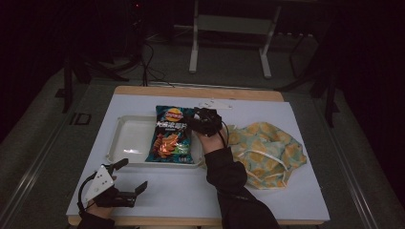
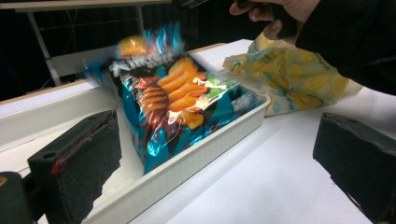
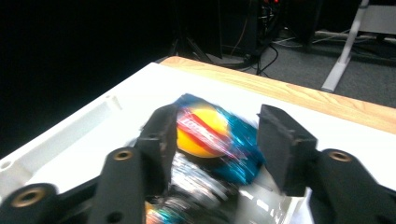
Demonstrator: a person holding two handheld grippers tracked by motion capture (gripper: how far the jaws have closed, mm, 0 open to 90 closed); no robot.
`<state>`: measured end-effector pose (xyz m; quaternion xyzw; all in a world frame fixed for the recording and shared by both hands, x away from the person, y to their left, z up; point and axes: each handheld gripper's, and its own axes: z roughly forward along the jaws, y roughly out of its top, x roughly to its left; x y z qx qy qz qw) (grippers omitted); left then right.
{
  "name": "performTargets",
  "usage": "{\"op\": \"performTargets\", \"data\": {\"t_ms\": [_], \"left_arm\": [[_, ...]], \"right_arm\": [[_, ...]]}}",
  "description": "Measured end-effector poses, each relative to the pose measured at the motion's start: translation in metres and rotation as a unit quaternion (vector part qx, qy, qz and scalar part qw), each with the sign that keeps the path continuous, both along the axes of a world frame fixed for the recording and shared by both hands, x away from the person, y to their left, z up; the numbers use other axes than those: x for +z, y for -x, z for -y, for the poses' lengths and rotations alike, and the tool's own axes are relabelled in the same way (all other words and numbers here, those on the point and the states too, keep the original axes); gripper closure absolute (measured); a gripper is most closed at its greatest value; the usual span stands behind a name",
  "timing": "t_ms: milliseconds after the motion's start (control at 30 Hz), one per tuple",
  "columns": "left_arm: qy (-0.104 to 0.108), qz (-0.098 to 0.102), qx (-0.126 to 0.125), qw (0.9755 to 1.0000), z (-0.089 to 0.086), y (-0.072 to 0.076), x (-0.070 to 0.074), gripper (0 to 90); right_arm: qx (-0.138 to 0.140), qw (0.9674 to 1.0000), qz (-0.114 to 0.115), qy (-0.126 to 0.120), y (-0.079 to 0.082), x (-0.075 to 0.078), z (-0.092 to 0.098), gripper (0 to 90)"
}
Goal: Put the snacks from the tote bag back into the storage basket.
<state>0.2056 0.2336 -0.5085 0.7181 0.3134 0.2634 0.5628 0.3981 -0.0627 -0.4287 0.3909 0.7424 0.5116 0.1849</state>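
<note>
A blue bag of chips (image 1: 173, 136) lies in the right half of a white tray (image 1: 129, 138) at the middle of the table. Its top end leans up over the tray's right wall. My right gripper (image 1: 192, 122) sits at the bag's top right corner. In the right gripper view its jaws (image 3: 215, 140) stand apart with the blurred top of the bag (image 3: 210, 135) between them, and the right pad is clear of it. My left gripper (image 1: 131, 175) rests open on the table at the front left, with nothing between its jaws (image 2: 219, 158). It looks toward the bag (image 2: 177, 102) and the tray wall (image 2: 205, 149).
A yellow-and-green patterned cloth bag (image 1: 265, 148) lies crumpled right of the tray, beside my right forearm. The white board (image 1: 191, 191) covers a wooden table. Table legs and cables stand on the dark floor behind.
</note>
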Motion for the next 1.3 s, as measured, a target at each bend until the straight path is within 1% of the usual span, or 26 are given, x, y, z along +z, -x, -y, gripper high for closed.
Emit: {"op": "performTargets", "data": {"t_ms": [67, 133, 233, 267, 300, 400, 467, 633, 767, 833, 867, 967, 1067, 1100, 1200, 1300], "left_arm": [[-0.001, -0.001, 0.0, 1.0, 0.0, 0.0, 0.0, 1.4], [-0.001, -0.001, 0.0, 1.0, 0.0, 0.0, 0.0, 1.4], [-0.001, -0.001, 0.0, 1.0, 0.0, 0.0, 0.0, 1.4], [-0.001, -0.001, 0.0, 1.0, 0.0, 0.0, 0.0, 1.4], [-0.001, -0.001, 0.0, 1.0, 0.0, 0.0, 0.0, 1.4], [-0.001, -0.001, 0.001, 1.0, 0.0, 0.0, 0.0, 1.4], [-0.002, -0.001, 0.001, 1.0, 0.0, 0.0, 0.0, 1.4], [-0.002, -0.001, 0.0, 1.0, 0.001, 0.0, 0.0, 1.4], [-0.003, -0.002, 0.0, 1.0, 0.001, 0.0, 0.0, 1.4], [-0.003, -0.002, 0.0, 1.0, 0.001, -0.001, 0.0, 1.3], [-0.002, -0.002, 0.0, 1.0, 0.001, -0.001, -0.001, 1.4], [-0.002, -0.004, 0.0, 1.0, 0.001, -0.001, -0.001, 1.3], [-0.003, -0.004, -0.001, 1.0, 0.002, -0.001, -0.001, 1.4], [-0.003, -0.004, -0.001, 1.0, 0.002, -0.001, -0.001, 1.4], [-0.004, -0.005, -0.001, 1.0, 0.002, -0.001, -0.001, 1.4], [-0.003, -0.005, -0.001, 1.0, 0.002, -0.001, -0.001, 1.4]], "right_arm": [[0.013, 0.9999, -0.005, -0.001, 0.001, 0.003, 0.0, 40.1], [0.023, 0.9997, -0.007, 0.002, 0.004, 0.006, 0.001, 36.7], [0.038, 0.9992, -0.009, -0.004, 0.008, 0.01, 0.003, 30.0], [0.043, 0.999, -0.012, -0.008, 0.008, 0.012, 0.005, 26.2], [0.053, 0.9984, -0.016, -0.007, 0.009, 0.013, 0.006, 21.7], [0.065, 0.9976, -0.024, -0.004, 0.011, 0.016, 0.009, 17.9], [0.072, 0.997, -0.025, 0.011, 0.013, 0.018, 0.012, 14.4], [0.082, 0.9961, -0.022, 0.023, 0.018, 0.021, 0.021, 14.9], [0.096, 0.9945, -0.021, 0.036, 0.021, 0.022, 0.03, 15.5], [0.099, 0.9939, -0.017, 0.045, 0.022, 0.022, 0.036, 15.5], [0.102, 0.9936, -0.015, 0.045, 0.023, 0.022, 0.039, 15.5], [0.102, 0.9935, -0.008, 0.051, 0.026, 0.024, 0.049, 15.4], [0.099, 0.9938, -0.015, 0.048, 0.028, 0.026, 0.058, 15.5], [0.1, 0.9936, -0.016, 0.051, 0.029, 0.026, 0.063, 15.4], [0.102, 0.9931, -0.009, 0.058, 0.032, 0.026, 0.072, 15.3], [0.105, 0.9924, -0.007, 0.064, 0.036, 0.026, 0.082, 15.3]]}}
